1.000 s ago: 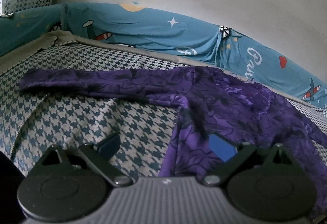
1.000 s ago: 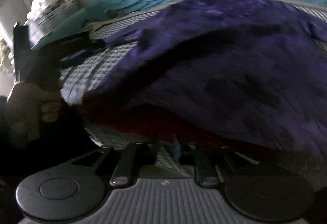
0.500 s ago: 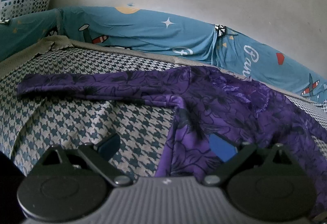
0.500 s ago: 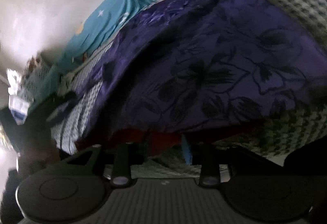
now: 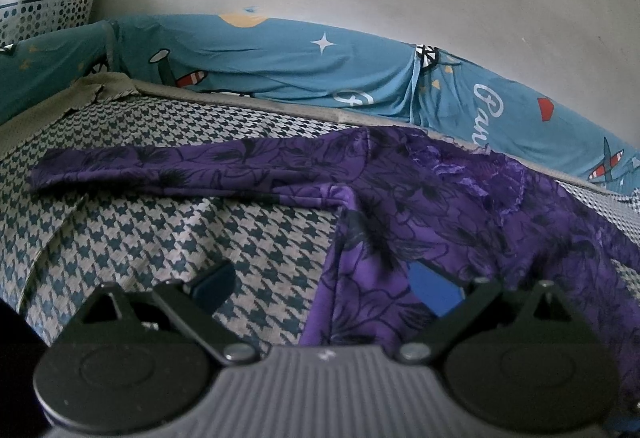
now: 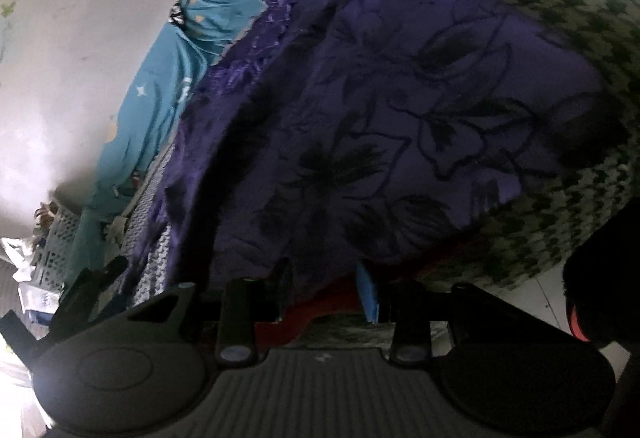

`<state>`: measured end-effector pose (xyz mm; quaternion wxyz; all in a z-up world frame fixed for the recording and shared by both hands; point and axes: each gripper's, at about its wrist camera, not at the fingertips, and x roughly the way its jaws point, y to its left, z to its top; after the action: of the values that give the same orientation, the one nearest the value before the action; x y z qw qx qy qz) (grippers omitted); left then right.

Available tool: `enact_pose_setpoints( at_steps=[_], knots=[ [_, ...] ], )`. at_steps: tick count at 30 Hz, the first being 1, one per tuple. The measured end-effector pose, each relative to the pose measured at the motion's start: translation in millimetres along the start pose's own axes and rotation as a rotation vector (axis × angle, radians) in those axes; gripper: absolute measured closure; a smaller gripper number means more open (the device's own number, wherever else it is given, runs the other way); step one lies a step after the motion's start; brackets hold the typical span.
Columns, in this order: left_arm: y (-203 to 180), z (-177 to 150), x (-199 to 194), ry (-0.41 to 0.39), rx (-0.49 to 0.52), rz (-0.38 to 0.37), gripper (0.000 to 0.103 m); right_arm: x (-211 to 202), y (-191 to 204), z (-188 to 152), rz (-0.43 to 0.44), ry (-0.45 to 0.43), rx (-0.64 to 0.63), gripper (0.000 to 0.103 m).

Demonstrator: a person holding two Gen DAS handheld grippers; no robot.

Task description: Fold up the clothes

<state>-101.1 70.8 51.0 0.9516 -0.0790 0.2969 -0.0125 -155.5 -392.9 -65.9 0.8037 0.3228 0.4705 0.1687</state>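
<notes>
A purple floral long-sleeved garment [image 5: 432, 206] lies spread on a houndstooth bedspread [image 5: 168, 238], one sleeve [image 5: 160, 166] stretched out to the left. My left gripper [image 5: 324, 286] is open wide low over the bed. Its right blue pad [image 5: 434, 292] hovers over the garment's side edge, its left finger over bare bedspread. The right wrist view is rolled and close on the garment's [image 6: 380, 126] hem. My right gripper [image 6: 324, 286] stands partly open, with the hem and a strip of red cloth [image 6: 332, 298] between its fingers. No pinch shows.
A blue cartoon-print sheet [image 5: 280, 66] runs along the pale wall behind the bed. A white perforated basket [image 5: 44, 10] stands at the back left. The bed's near edge drops to a pale floor [image 6: 548, 302]. The other gripper [image 6: 92, 278] shows dark at the left.
The right wrist view has rolled strongly and come closer to the hem, and the right fingers have spread apart. The left gripper and the garment's sleeve stay where they were.
</notes>
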Motion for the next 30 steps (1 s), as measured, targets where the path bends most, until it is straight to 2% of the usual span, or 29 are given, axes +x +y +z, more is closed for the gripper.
enact_pose_setpoints(
  at_steps=[6, 12, 14, 16, 18, 23, 25, 28, 30],
  knots=[
    [0.2, -0.3, 0.4, 0.0, 0.001, 0.003, 0.005, 1.4, -5.0, 0.1, -0.006, 0.003, 0.058, 0.067],
    [-0.1, -0.9, 1.0, 0.003, 0.006, 0.002, 0.005, 2.9, -3.6, 4.2, -0.025, -0.04, 0.061, 0.067],
    [-0.8, -1.6, 1.0, 0.004, 0.01, 0.001, 0.005, 3.1, -2.2, 4.2, -0.035, -0.052, 0.048, 0.073],
    [-1.6, -2.1, 0.7, 0.003, 0.015, 0.001, 0.005, 2.5, -0.7, 2.7, -0.054, -0.061, 0.028, 0.093],
    [-1.6, -2.2, 0.6, 0.002, 0.014, 0.0, 0.005, 0.3, 0.2, 1.9, -0.073, -0.071, 0.012, 0.098],
    [-1.1, -1.7, 0.4, 0.001, 0.009, -0.002, 0.005, -16.5, 10.9, -1.9, -0.192, -0.137, -0.072, 0.099],
    [-1.5, -1.9, 0.5, 0.002, 0.01, -0.002, 0.005, -22.5, 8.9, -1.9, -0.224, -0.14, -0.057, 0.099],
    [-2.5, -1.9, 1.1, 0.003, 0.013, -0.003, 0.005, -21.0, -7.9, 1.2, -0.16, -0.092, 0.072, 0.099],
    [-3.4, -2.0, 0.7, 0.001, 0.017, -0.004, 0.005, -19.9, -13.5, 2.2, -0.139, -0.089, 0.112, 0.096]
  ],
)
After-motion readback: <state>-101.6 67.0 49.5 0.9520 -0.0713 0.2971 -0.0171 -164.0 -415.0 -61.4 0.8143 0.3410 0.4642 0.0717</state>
